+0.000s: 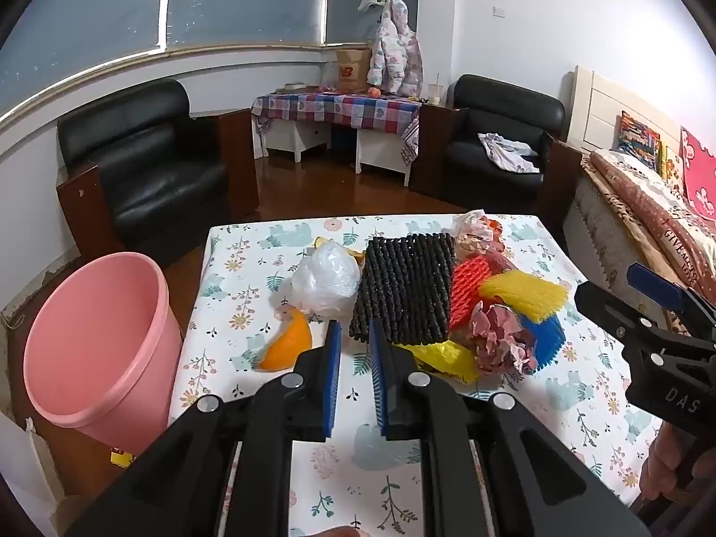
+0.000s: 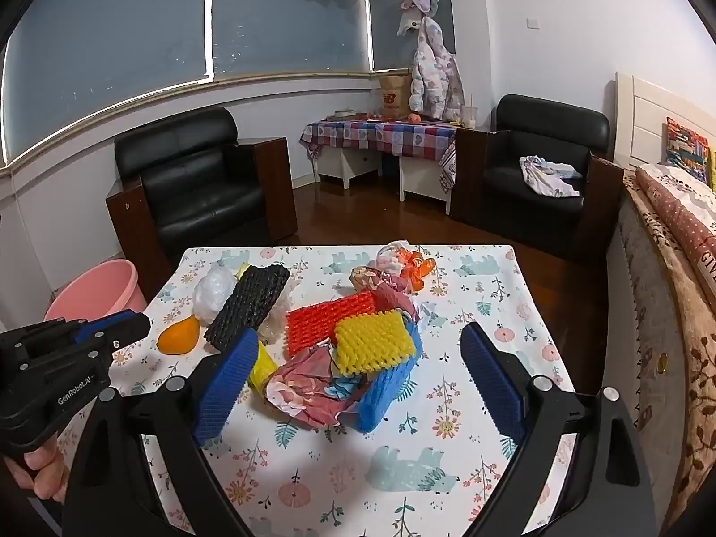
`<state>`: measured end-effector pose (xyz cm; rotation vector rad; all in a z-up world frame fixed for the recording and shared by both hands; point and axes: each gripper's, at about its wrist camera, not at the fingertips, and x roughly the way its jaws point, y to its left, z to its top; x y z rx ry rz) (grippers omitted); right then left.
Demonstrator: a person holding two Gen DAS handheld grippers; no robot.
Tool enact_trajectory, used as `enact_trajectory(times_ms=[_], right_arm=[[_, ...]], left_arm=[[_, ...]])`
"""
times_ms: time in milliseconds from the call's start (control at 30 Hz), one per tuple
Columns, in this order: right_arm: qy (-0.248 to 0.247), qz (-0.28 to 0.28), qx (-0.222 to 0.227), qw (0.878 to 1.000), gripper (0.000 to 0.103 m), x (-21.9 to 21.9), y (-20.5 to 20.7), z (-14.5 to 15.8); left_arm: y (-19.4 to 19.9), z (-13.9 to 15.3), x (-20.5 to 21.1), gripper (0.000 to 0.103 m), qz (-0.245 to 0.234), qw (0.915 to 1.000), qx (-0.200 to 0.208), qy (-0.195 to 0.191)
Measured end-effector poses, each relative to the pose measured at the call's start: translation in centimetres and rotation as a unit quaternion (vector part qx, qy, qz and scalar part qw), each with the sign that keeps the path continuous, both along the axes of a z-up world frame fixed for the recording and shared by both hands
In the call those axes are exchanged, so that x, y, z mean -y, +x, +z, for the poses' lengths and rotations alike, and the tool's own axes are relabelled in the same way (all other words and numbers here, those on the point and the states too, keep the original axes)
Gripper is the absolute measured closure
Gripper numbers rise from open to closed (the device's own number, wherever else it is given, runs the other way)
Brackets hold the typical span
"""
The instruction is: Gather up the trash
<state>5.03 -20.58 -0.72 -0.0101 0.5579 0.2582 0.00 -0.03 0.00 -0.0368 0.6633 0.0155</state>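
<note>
A pile of trash lies on the floral table (image 1: 277, 411) (image 2: 402, 470): a black foam net (image 1: 405, 286) (image 2: 248, 308), a clear plastic bag (image 1: 326, 279) (image 2: 212, 293), an orange peel (image 1: 286, 344) (image 2: 179, 335), red (image 2: 326, 320), yellow (image 2: 373, 342) and blue (image 2: 385, 391) foam nets, and crumpled pink paper (image 1: 499, 340) (image 2: 308, 389). My left gripper (image 1: 355, 335) is open with a narrow gap, empty, just short of the black net. My right gripper (image 2: 362, 349) is wide open and empty, its fingers on either side of the pink paper and foam nets.
A pink bucket (image 1: 96, 340) (image 2: 96, 288) stands on the floor left of the table. Two black armchairs (image 1: 147, 161) (image 2: 541, 170) and a checked-cloth desk (image 2: 380, 132) stand behind. A bed (image 2: 671, 268) runs along the right.
</note>
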Motion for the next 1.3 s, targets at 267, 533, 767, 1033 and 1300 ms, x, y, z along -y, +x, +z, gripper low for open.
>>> enact_trajectory(times_ms=[267, 533, 767, 1033, 1300], right_arm=[[-0.002, 0.0, 0.002, 1.0, 0.011, -0.05, 0.07, 0.07], [-0.003, 0.0, 0.002, 1.0, 0.011, -0.08, 0.08, 0.05], [-0.003, -0.001, 0.002, 1.0, 0.011, -0.12, 0.09, -0.02], [-0.004, 0.0, 0.002, 1.0, 0.011, -0.15, 0.09, -0.11], [-0.005, 0.0, 0.002, 1.0, 0.011, -0.18, 0.03, -0.15]], left_arm=[[-0.2, 0.2, 0.37, 0.091, -0.006, 1.0, 0.0, -0.003], [-0.07, 0.02, 0.06, 0.091, 0.001, 1.0, -0.003, -0.004], [-0.09, 0.02, 0.08, 0.091, 0.001, 1.0, -0.003, -0.005], [0.2, -0.33, 0.12, 0.091, 0.001, 1.0, -0.004, -0.006], [0.21, -0.32, 0.08, 0.091, 0.001, 1.0, -0.004, -0.006]])
